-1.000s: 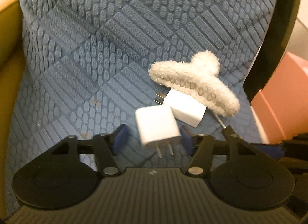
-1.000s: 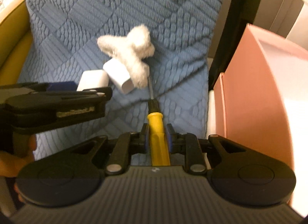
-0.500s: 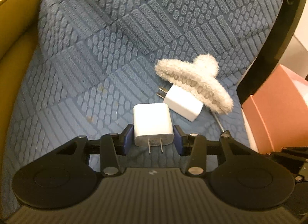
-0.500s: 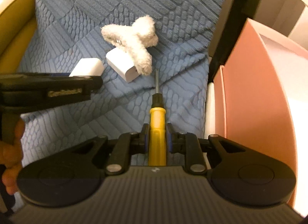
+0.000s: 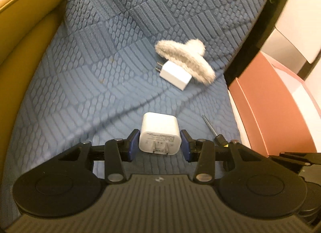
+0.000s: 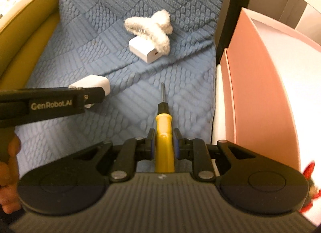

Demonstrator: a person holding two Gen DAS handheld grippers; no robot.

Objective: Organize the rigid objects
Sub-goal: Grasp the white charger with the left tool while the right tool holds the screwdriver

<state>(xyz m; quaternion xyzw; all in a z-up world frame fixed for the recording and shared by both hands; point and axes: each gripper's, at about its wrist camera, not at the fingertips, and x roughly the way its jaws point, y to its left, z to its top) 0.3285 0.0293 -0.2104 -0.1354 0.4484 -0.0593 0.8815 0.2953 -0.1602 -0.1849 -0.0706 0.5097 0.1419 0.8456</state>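
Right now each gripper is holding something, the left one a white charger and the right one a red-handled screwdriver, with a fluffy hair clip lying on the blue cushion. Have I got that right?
Nearly. The screwdriver has a yellow handle, not red; the right wrist view shows it clamped in the right gripper. The rest holds: the left gripper grips a white charger, and the fluffy hair clip lies on the blue cushion.

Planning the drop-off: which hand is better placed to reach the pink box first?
Right, probably: its gripper, shut on the screwdriver, sits beside the box; the left is farther.
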